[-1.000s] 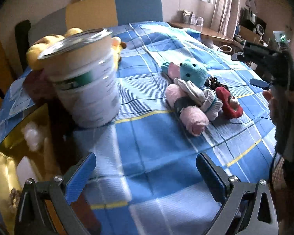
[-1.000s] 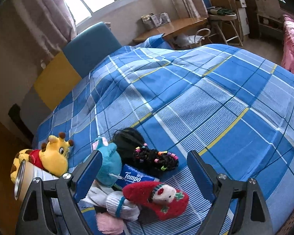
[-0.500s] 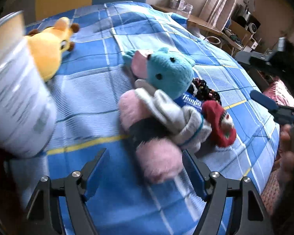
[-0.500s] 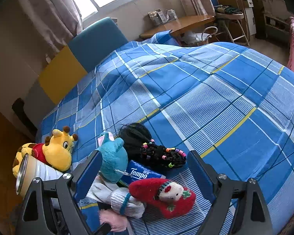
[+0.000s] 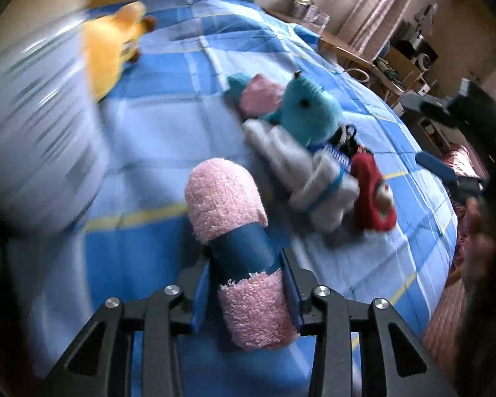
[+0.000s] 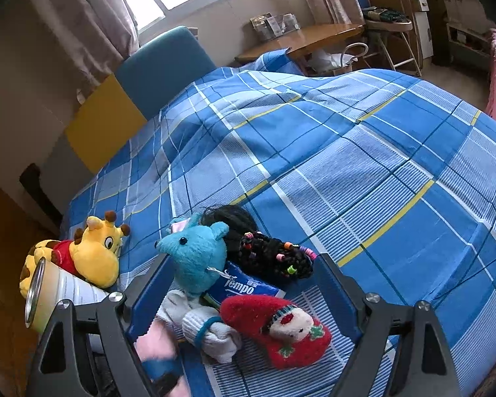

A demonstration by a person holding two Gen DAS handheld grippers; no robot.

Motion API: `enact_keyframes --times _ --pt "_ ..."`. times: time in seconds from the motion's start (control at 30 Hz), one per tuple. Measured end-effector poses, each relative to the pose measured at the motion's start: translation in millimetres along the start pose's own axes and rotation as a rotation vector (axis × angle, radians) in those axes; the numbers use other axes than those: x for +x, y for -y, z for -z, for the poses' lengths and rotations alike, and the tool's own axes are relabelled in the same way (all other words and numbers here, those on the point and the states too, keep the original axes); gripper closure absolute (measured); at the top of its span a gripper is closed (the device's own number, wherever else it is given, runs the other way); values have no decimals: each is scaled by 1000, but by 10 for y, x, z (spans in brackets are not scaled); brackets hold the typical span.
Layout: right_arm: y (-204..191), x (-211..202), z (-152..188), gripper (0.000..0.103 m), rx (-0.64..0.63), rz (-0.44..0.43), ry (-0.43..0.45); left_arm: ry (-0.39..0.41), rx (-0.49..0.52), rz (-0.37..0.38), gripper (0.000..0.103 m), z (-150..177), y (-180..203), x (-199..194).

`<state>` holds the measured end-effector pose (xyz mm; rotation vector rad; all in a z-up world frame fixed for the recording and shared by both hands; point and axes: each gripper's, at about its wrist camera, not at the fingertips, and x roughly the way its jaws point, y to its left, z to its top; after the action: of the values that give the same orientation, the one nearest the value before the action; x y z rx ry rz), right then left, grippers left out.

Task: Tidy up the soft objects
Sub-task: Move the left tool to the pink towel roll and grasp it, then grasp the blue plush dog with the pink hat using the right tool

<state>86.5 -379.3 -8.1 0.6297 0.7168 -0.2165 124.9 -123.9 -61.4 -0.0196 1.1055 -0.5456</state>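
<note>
My left gripper (image 5: pixel 246 269) is shut on a pink fluffy roll with a dark blue band (image 5: pixel 228 211) and holds it over the blue checked bedspread (image 5: pixel 142 152). The roll also shows in the right wrist view (image 6: pixel 155 340). Beyond it lie a teal plush (image 5: pixel 309 114), a grey-white rolled sock pair (image 5: pixel 317 182) and a red Christmas sock (image 5: pixel 372 192). My right gripper (image 6: pixel 241 281) is open and empty, hovering over the same pile: teal plush (image 6: pixel 195 254), grey socks (image 6: pixel 211 330), red sock (image 6: pixel 281 327).
A large white tin (image 5: pixel 33 125) stands at the left, also in the right wrist view (image 6: pixel 56 294). A yellow giraffe plush (image 6: pixel 89 251) lies behind it. A Tempo tissue pack (image 6: pixel 244 286) and a black beaded hairpiece (image 6: pixel 274 258) sit in the pile. A desk (image 6: pixel 301 39) stands beyond the bed.
My left gripper moved forward to the pink roll, shut on it and lifted it away from the pile. My right gripper has come slightly closer to the pile.
</note>
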Motion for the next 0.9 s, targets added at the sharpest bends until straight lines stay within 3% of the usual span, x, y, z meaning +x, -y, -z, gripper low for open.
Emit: enact_keyframes --times 0.17,0.27,0.5,0.7,0.9 --pt "21 12 12 16 13 1 -16 -1 -7 -70 58 456 -186 -212" --pt "1 54 31 26 4 7 -41 20 -40 -32 54 492 -270 -182" --pt "-131 163 109 41 -75 39 -96 66 90 -117 51 488 -76 -31" --pt "-299 265 181 41 -159 12 -158 129 120 -97 52 603 -125 -94" --pt "-614 347 173 33 -324 67 -164 188 147 -87 52 690 -124 -138"
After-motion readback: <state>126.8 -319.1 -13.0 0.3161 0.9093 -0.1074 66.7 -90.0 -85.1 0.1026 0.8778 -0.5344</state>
